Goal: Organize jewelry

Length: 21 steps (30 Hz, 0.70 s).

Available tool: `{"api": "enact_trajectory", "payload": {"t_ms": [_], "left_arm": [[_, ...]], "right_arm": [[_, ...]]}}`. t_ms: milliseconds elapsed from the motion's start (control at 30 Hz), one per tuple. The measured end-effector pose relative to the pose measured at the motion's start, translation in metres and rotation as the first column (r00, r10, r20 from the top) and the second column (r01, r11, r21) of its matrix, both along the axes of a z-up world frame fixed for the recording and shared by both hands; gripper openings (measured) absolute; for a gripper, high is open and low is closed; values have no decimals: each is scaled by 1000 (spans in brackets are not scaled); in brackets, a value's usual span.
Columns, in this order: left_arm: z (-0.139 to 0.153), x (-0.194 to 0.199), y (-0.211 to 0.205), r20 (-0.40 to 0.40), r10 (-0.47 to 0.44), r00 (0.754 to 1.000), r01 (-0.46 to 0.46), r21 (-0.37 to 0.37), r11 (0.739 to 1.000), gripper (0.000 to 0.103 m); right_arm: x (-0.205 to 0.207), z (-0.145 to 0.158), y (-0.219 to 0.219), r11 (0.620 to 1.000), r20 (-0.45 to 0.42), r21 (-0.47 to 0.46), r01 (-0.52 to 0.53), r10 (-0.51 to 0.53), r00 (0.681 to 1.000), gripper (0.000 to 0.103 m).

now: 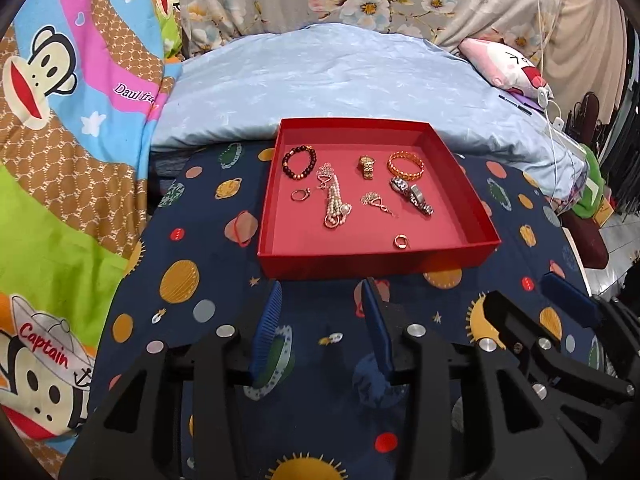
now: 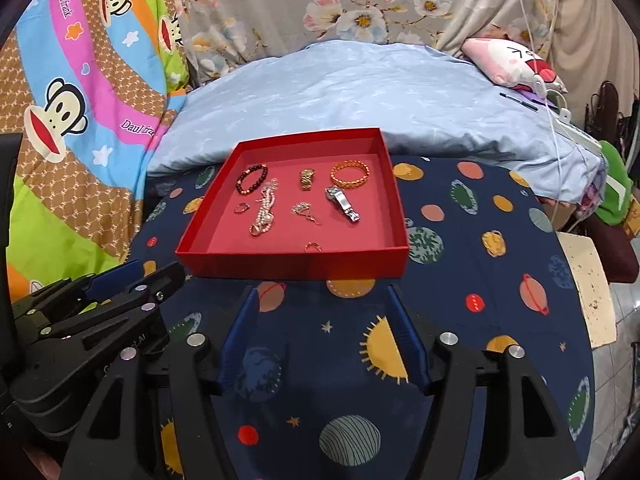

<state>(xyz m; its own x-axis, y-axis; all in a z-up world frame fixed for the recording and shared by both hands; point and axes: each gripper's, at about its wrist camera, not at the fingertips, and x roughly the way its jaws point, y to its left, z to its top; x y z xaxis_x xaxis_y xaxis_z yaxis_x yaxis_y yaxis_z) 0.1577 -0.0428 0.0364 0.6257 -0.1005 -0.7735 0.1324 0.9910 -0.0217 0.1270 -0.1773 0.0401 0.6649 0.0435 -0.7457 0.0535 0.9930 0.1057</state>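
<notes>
- Jewelry laid apart inside red tray (image 1: pixel 372 266) on planet-print bed cover (image 1: pixel 192 240): beaded bracelet (image 1: pixel 299 161), pearl strand (image 1: pixel 334 200), watches, rings.
- Left gripper (image 1: pixel 320 300) fingers parted, empty.
- Right gripper (image 2: pixel 320 300) fingers wide, empty, short of tray.

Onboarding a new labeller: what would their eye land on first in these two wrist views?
First the red tray in the middle of the planet-print cloth, with jewelry spread across its floor: a dark bead bracelet at back left, an orange bangle at back right, a silver watch in front of the bangle. Nearer the cameras, the left gripper and right gripper hang open and empty, short of the tray.
</notes>
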Motion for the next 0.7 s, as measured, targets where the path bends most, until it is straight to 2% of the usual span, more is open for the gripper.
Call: {"api": "enact_trajectory", "payload": {"t_ms": [100, 167, 267, 700], "left_arm": [[0, -8, 3, -2, 14, 1000, -14, 9, 1000, 47], [1, -12, 5, 5, 30, 1000, -30, 26, 999, 59], [2, -18, 7, 15, 43, 999, -43, 40, 998, 68], [8, -35, 11, 36, 81, 996, -83, 68, 994, 78]], "right_arm": [[-7, -1, -3, 1000, -11, 5, 22, -22, 1000, 72], [-13, -1, -5, 999, -13, 6, 33, -33, 999, 77], [-19, -1, -8, 999, -17, 5, 53, -53, 998, 83], [-34, 7, -5, 998, 6, -40, 58, -58, 998, 84]]}}
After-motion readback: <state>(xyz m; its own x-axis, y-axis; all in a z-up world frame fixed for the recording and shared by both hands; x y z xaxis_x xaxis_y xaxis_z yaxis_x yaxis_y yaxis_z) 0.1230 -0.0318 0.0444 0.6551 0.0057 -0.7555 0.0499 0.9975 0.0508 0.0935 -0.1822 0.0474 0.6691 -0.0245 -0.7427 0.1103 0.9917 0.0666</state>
